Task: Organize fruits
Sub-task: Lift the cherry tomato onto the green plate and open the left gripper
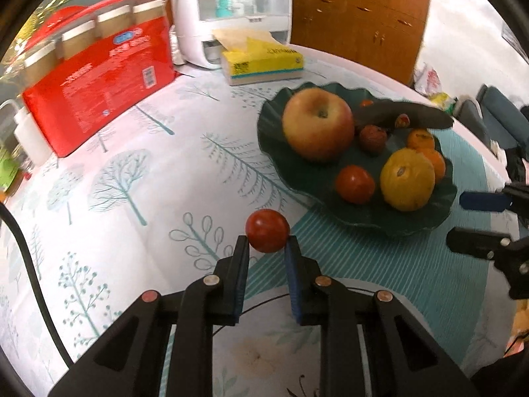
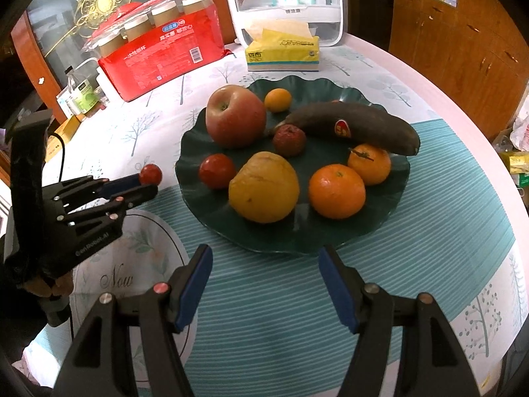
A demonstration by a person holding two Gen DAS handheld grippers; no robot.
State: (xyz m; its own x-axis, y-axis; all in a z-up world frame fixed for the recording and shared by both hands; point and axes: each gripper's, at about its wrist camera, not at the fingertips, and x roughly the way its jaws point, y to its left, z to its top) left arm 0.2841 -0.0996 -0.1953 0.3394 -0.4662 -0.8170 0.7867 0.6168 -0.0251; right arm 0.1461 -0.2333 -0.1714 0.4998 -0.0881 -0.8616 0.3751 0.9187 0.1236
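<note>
- Left wrist view: my left gripper [image 1: 267,243] is clamped on a small red tomato [image 1: 267,230], pads against its two sides at the very fingertips. It is off the tablecloth [image 1: 132,172], near the rim of the dark green plate [image 1: 330,195], which lies toward two o'clock from it. On the plate I count a big apple [image 1: 318,124], a yellow fruit [image 1: 407,178], a second tomato [image 1: 355,184], oranges and a blackened banana [image 1: 406,115].
- I judge the tomato light, smooth-skinned and soft. Held only at the tips, it could roll out or bruise, so I'd keep pressure gentle and across its widest part.
- Right wrist view: my right gripper [image 2: 266,284] stands apart and empty at six o'clock of the plate [image 2: 211,208]. The left gripper [image 2: 145,185] shows at nine o'clock, the held tomato [image 2: 150,174] just outside the rim, beside the plated tomato [image 2: 216,170].
</note>
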